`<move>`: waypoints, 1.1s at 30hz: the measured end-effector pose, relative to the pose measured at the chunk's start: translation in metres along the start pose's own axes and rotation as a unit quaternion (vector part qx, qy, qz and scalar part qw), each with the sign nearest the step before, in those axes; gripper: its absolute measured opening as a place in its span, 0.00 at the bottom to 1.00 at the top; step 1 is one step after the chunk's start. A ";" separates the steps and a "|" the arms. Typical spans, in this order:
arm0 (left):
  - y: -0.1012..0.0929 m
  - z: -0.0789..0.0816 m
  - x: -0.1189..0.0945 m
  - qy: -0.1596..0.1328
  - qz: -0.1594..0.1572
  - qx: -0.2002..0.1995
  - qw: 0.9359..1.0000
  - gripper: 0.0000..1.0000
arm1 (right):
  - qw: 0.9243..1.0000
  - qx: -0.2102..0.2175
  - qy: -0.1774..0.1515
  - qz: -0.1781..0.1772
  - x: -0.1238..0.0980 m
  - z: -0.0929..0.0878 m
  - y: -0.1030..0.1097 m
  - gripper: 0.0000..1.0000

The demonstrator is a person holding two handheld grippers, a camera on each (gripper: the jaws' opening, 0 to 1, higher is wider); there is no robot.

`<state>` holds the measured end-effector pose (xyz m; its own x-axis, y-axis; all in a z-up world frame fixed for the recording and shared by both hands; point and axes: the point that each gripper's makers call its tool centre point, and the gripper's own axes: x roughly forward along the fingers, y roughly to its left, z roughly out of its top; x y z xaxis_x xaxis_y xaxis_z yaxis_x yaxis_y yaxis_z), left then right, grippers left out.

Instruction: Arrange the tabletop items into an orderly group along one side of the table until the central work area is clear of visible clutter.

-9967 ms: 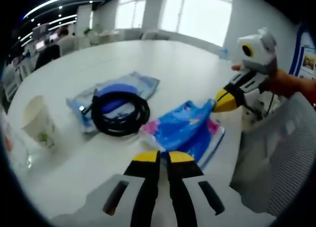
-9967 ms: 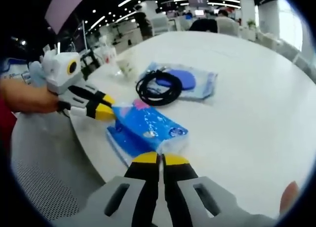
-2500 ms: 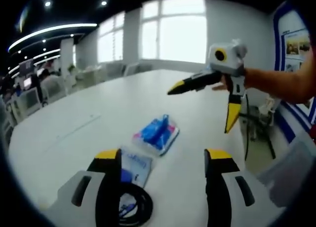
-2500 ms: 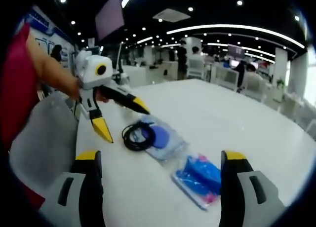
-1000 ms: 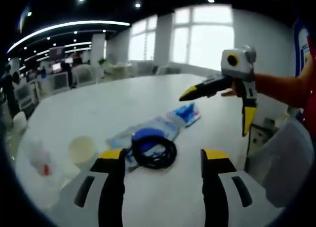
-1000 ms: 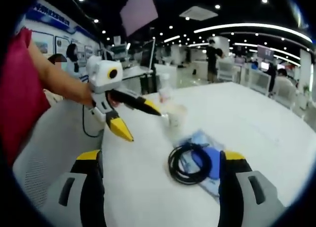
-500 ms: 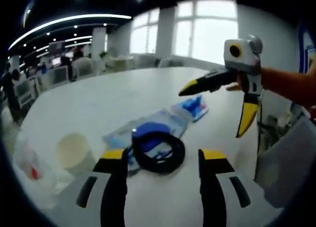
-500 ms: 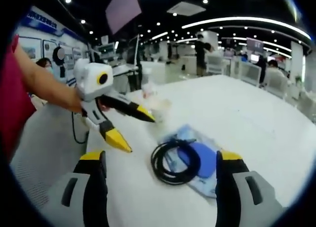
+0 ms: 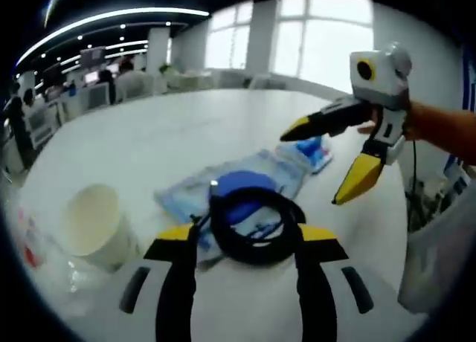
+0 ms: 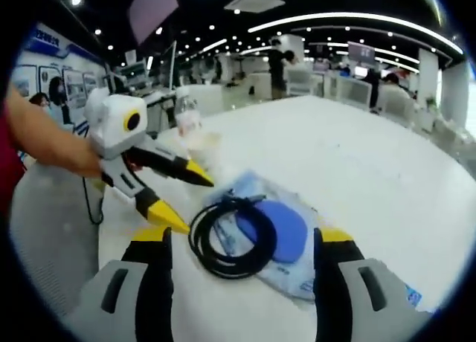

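White and round, the bench carries the clutter near its edge. I hold both tools spread wide and empty: the left tool frames the black cable coil, the right tool hovers over the same coil. It lies on a clear pouch with a blue disc. I judge the coil light but springy and prone to unwinding, so I'd pinch across its bundled loops. The pouch looks slick and floppy; an edge grip suits it. A paper cup stands nearby, light and easily crushed or tipped.
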<state>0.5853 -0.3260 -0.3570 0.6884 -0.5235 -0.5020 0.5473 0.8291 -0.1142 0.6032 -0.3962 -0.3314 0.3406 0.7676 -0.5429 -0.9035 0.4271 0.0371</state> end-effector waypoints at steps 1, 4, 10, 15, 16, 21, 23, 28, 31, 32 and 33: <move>0.000 -0.001 0.002 0.002 0.001 -0.002 1.000 0.49 | 1.000 0.001 0.004 -0.002 0.002 -0.002 -0.001 0.76; -0.002 -0.003 0.007 0.005 -0.002 -0.005 1.000 0.46 | 1.000 0.004 0.013 -0.008 0.008 -0.007 -0.004 0.72; -0.001 -0.008 0.012 0.012 -0.002 -0.011 1.000 0.42 | 0.999 0.014 0.023 -0.018 0.015 -0.012 -0.008 0.64; 0.002 -0.008 0.016 0.014 0.001 -0.015 1.000 0.38 | 0.999 0.024 0.032 -0.026 0.021 -0.016 -0.010 0.57; 0.003 -0.008 0.017 0.014 0.001 -0.017 1.000 0.37 | 0.999 0.024 0.036 -0.031 0.022 -0.017 -0.011 0.56; 0.002 -0.009 0.020 0.016 0.006 -0.016 1.000 0.35 | 0.998 0.018 0.047 -0.040 0.026 -0.021 -0.011 0.49; 0.002 -0.010 0.021 0.019 0.009 -0.013 1.000 0.34 | 0.997 0.021 0.053 -0.045 0.027 -0.023 -0.012 0.45; 0.004 -0.010 0.022 0.020 0.016 -0.015 1.000 0.32 | 0.996 0.036 0.067 -0.052 0.031 -0.029 -0.012 0.38; 0.006 -0.010 0.022 0.023 0.019 -0.013 0.999 0.30 | 0.994 0.047 0.082 -0.052 0.032 -0.035 -0.009 0.29; 0.007 -0.010 0.023 0.023 0.020 -0.011 0.999 0.30 | 0.993 0.053 0.087 -0.051 0.033 -0.037 -0.008 0.27; 0.007 -0.010 0.023 0.024 0.021 -0.010 0.999 0.29 | 0.993 0.053 0.088 -0.055 0.034 -0.037 -0.008 0.28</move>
<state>0.5998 -0.3299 -0.3781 0.6865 -0.4793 -0.5468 0.5085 0.8540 -0.1100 0.6122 -0.3915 -0.3810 0.3766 0.6220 -0.6865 -0.8275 0.5590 0.0525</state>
